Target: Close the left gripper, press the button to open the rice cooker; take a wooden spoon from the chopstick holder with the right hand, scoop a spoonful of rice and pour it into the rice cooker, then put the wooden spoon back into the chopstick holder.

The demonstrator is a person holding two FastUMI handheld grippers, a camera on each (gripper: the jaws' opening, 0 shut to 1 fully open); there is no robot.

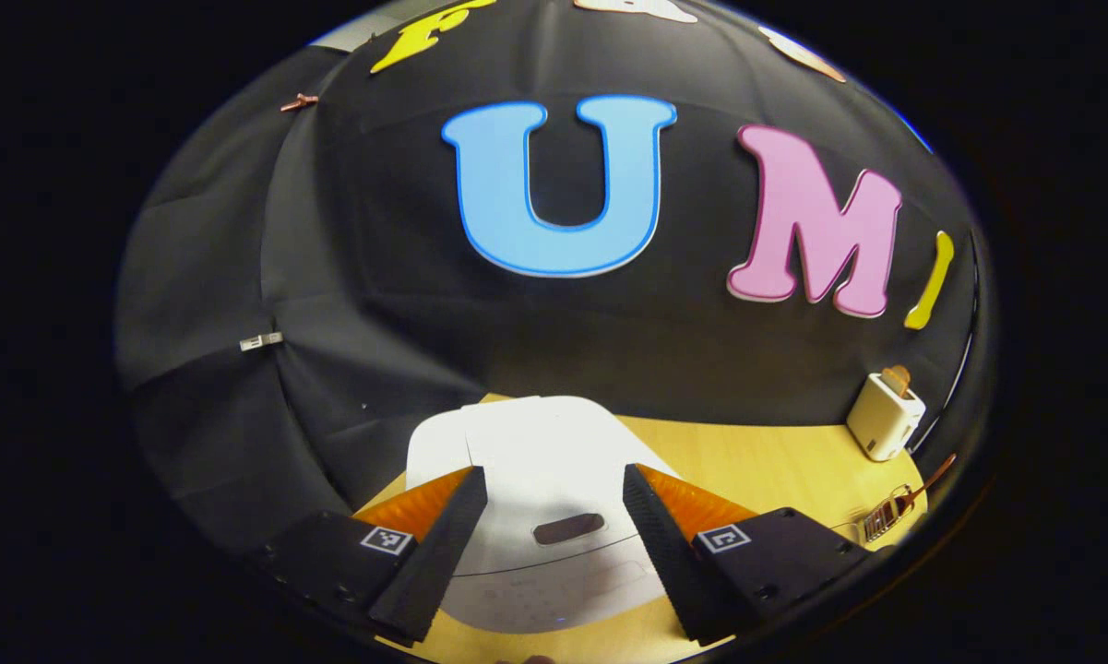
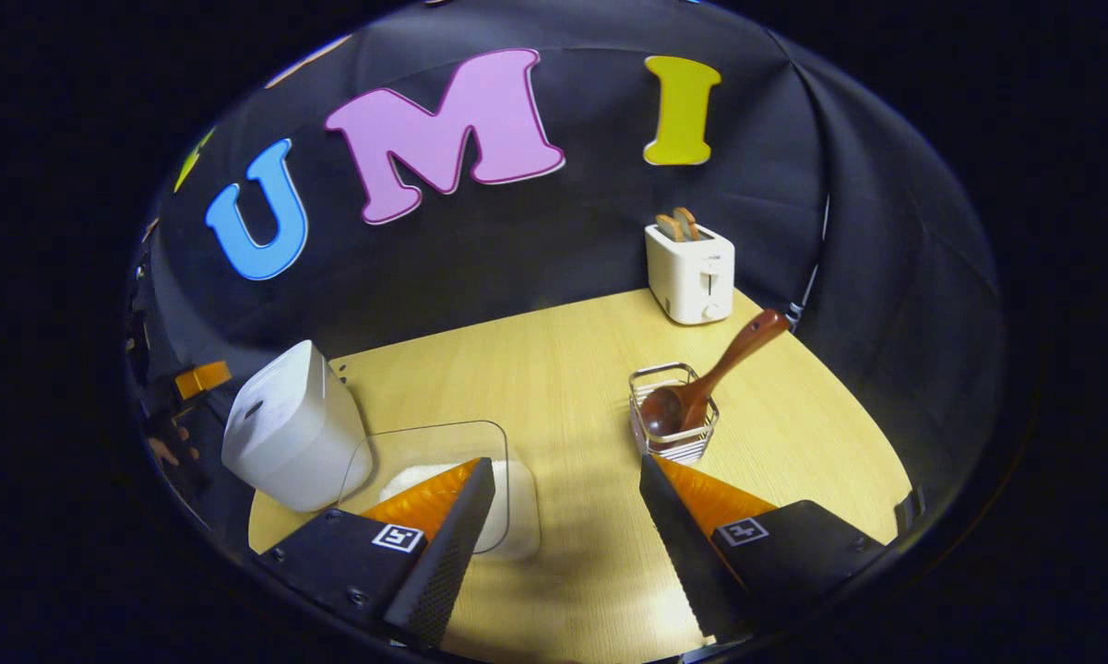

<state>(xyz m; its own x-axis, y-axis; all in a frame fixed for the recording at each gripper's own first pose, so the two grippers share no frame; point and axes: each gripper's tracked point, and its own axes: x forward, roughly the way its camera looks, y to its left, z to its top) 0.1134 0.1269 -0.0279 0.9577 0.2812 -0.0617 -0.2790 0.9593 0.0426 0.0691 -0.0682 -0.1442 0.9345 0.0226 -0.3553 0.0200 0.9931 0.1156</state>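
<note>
Wooden table [image 2: 554, 369]: closed rice cooker [image 1: 540, 480] between spread left claw [image 1: 554, 516] fingers.

1. In the right gripper view, the rice cooker [image 2: 291, 429] is sitting at the left edge of the tabletop [image 2: 535, 369], lid down.
2. A clear container [image 2: 424, 447] holding rice [image 2: 415, 480] is lying just right of the rice cooker.
3. The chopstick holder [image 2: 672, 415] is standing right of the container, well apart, with the wooden spoon [image 2: 710, 378] leaning in it, handle tilting up and right.
4. The toaster [image 2: 690, 272] is standing behind the chopstick holder, by the back wall, with toast [image 2: 678, 224] sticking out of it.
</note>
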